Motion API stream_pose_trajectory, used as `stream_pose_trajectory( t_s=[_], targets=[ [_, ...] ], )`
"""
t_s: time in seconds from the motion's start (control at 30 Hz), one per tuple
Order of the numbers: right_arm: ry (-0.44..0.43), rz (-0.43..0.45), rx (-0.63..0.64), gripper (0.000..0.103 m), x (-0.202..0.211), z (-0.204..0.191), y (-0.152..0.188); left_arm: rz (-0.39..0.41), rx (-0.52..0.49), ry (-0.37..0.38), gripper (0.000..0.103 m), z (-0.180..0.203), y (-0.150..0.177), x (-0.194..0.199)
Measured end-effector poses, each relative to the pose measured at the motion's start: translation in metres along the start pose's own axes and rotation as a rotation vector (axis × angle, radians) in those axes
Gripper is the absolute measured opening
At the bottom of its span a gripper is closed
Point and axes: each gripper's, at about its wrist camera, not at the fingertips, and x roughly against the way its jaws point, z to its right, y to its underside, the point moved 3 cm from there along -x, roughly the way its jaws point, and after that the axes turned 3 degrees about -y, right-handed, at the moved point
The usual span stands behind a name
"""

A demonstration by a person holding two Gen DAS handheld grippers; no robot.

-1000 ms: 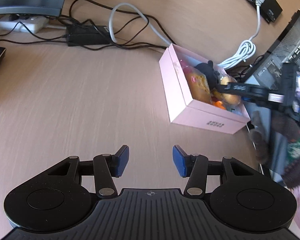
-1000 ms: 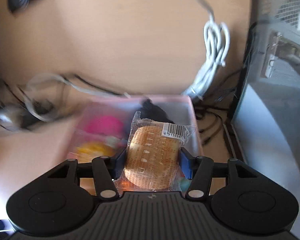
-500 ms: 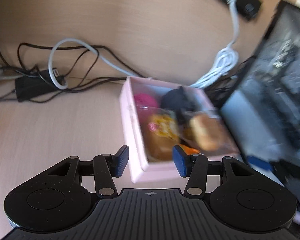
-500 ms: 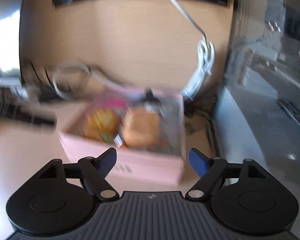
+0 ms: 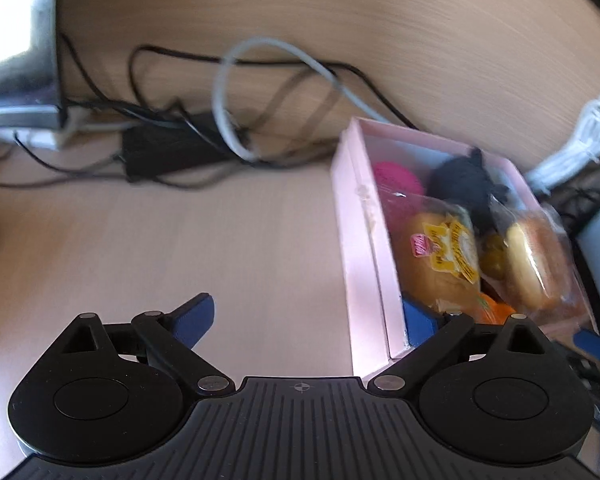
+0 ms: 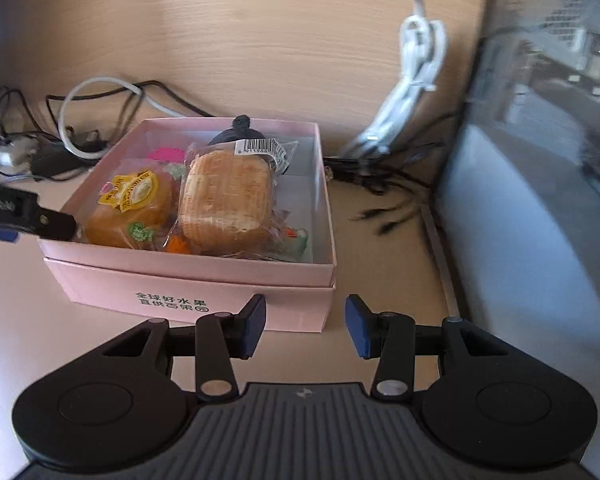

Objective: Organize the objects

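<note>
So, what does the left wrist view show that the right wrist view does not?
Only the left wrist view shows the silver stand in the top left corner. Only the right wrist view shows the printed characters on the box front and the barcode label on one bun's wrapper. Both show the pink box with wrapped buns, the grey cable loop and the white cable bundle.

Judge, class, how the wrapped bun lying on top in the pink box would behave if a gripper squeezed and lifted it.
The bun looks soft, so it would probably squash under firm pads. Its clear wrapper looks glossy and loose, so it may slip or crinkle. It seems light for its bulk, resting on the other things in the pink box without visibly sinking.
</note>
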Motion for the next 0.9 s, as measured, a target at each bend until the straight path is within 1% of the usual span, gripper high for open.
stream_pose_trajectory(
  t_s=[0.1,0.23,0.27,0.33,0.37,0.4,0.43,0.47,0.5,0.57,0.63,0.67,0.73,0.83,0.9],
  targets=[
    [-0.040,-0.004,0.029,0.044,-0.005,-0.016,-0.005,0.021,-0.022,-0.015,0.101,-0.011,-0.013,-0.007],
    [-0.010,0.004,0.072,0.044,-0.005,-0.034,-0.007,0.029,-0.064,-0.002,0.100,-0.011,-0.018,-0.011],
    [-0.004,0.004,0.069,0.044,-0.004,-0.035,-0.007,0.032,-0.063,0.004,0.100,-0.011,-0.018,-0.009],
    [0.021,0.012,0.061,0.045,0.001,-0.035,-0.007,0.063,-0.058,0.021,0.100,-0.012,-0.017,0.004],
    [0.030,0.017,0.057,0.051,0.005,-0.034,-0.008,0.081,-0.056,0.027,0.100,-0.012,-0.015,0.012],
    [0.030,0.019,0.052,0.062,0.011,-0.034,-0.007,0.104,-0.054,0.036,0.100,-0.012,-0.013,0.023],
    [0.026,0.023,0.046,0.067,0.017,-0.033,-0.006,0.131,-0.055,0.049,0.100,-0.013,-0.010,0.035],
    [0.026,0.027,0.039,0.080,0.024,-0.033,-0.004,0.153,-0.057,0.061,0.100,-0.013,-0.006,0.045],
    [0.028,0.030,0.032,0.086,0.031,-0.034,0.000,0.176,-0.063,0.079,0.100,-0.014,0.000,0.058],
    [0.037,0.017,0.020,0.090,0.044,-0.038,0.011,0.193,-0.085,0.124,0.100,-0.015,0.017,0.076],
    [0.049,-0.018,-0.006,0.099,0.055,-0.045,0.027,0.176,-0.119,0.177,0.100,-0.015,0.044,0.091],
    [0.056,-0.030,-0.022,0.103,0.061,-0.048,0.035,0.166,-0.128,0.192,0.100,-0.015,0.055,0.095],
    [0.070,-0.054,-0.042,0.103,0.072,-0.059,0.054,0.153,-0.150,0.207,0.100,-0.019,0.084,0.103],
    [0.092,-0.082,-0.047,0.103,0.085,-0.075,0.079,0.142,-0.194,0.188,0.100,-0.024,0.117,0.110],
    [0.092,-0.107,-0.046,0.103,0.090,-0.084,0.095,0.095,-0.187,0.177,0.100,-0.029,0.133,0.109]
  ],
)
